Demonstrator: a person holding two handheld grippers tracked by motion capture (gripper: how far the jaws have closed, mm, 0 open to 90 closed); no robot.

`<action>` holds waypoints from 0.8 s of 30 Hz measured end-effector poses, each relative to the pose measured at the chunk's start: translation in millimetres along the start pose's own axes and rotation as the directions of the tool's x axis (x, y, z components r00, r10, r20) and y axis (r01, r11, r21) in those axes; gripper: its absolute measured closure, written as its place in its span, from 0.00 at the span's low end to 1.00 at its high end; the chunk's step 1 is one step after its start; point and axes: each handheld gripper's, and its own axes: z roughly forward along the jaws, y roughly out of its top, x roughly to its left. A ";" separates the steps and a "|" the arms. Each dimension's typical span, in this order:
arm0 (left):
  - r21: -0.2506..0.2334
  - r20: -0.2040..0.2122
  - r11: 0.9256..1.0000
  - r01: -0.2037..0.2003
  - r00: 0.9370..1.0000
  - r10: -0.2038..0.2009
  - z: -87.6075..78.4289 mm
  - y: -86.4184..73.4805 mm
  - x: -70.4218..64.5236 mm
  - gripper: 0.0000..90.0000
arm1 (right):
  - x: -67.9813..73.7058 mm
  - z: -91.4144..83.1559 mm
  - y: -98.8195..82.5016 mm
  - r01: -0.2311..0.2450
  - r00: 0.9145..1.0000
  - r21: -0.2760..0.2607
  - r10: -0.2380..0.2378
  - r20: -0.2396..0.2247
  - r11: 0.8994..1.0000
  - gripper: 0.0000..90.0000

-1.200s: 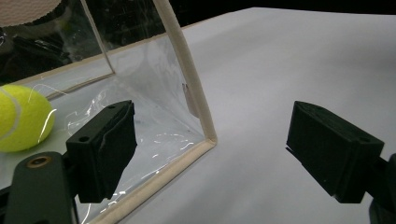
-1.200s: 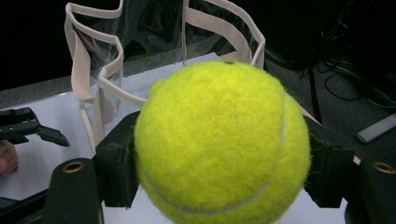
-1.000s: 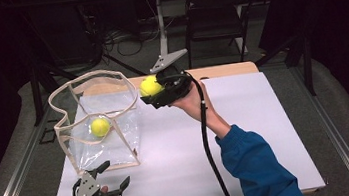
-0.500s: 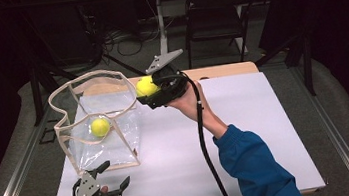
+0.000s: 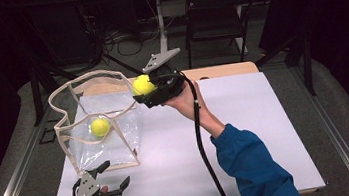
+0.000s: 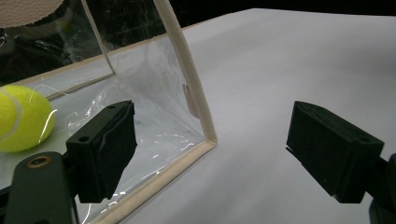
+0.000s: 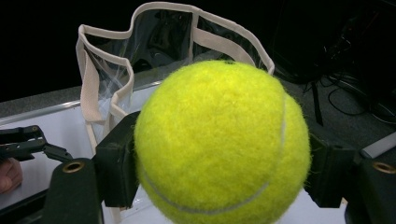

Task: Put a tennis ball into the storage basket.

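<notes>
A fuzzy yellow-green tennis ball (image 5: pixel 142 85) is clamped between the two black jaws of the right gripper (image 5: pixel 147 87), and in the right gripper view the pads are seen pressed against its flanks while its bulk bulges forward and above them. It is held in the air at the right-hand rim of a clear plastic bag with cream fabric edging (image 5: pixel 95 119), judged to be carried there for a drop through the open top. A second yellow-green tennis ball (image 5: pixel 99 127) lies already on the bag's floor, so the bag is taken as the collecting place. The bag stands open on the white tabletop (image 5: pixel 245 119). The left gripper (image 5: pixel 112 180) is rested near the table's front edge, its jaws spread wide and empty, just before the bag's near corner, probably kept ready to steady it.
</notes>
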 end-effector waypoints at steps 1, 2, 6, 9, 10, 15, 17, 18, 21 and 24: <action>0.000 0.000 1.000 0.000 1.000 0.000 0.0 0.0 0.0 0.18 | 0.2 0.5 0.4 0.002 1.000 -0.003 -0.002 0.000 1.000 0.29; 0.000 0.000 1.000 0.001 1.000 -0.001 -0.1 0.0 0.1 0.18 | 0.4 0.7 0.8 0.003 1.000 -0.004 -0.003 -0.001 1.000 0.29; -0.002 -0.002 1.000 0.003 1.000 -0.003 -0.2 0.0 0.2 0.18 | 1.1 2.1 2.6 0.003 1.000 -0.009 -0.003 -0.004 1.000 0.29; -0.001 -0.001 1.000 0.001 1.000 -0.001 -0.4 0.0 0.3 0.18 | 1.5 3.0 3.5 0.001 1.000 -0.014 -0.001 -0.004 1.000 0.29; -0.003 -0.002 1.000 0.002 1.000 -0.002 -0.4 0.0 0.3 0.18 | 1.6 3.5 3.6 0.002 1.000 -0.014 -0.002 -0.005 1.000 0.29; -0.006 0.000 1.000 0.005 1.000 -0.005 -1.4 0.5 0.2 0.18 | 2.9 6.7 5.1 0.008 1.000 -0.005 -0.008 -0.005 1.000 0.29; -0.007 -0.006 1.000 0.006 1.000 -0.006 -0.4 0.2 0.4 0.18 | 3.6 8.4 6.4 0.007 1.000 -0.003 -0.007 -0.007 1.000 0.29; -0.006 -0.004 1.000 0.005 1.000 -0.005 -0.2 0.3 0.1 0.18 | 3.9 9.4 7.1 0.007 1.000 -0.006 -0.007 -0.009 1.000 0.29; -0.005 -0.001 1.000 -0.004 1.000 0.004 -0.5 1.1 -1.2 0.18 | 6.7 10.1 9.6 0.008 1.000 -0.009 -0.008 -0.010 1.000 0.29; -0.007 0.000 1.000 -0.002 1.000 0.002 -0.2 0.9 -1.0 0.18 | 9.4 11.0 12.9 0.015 1.000 -0.015 -0.015 -0.015 1.000 0.29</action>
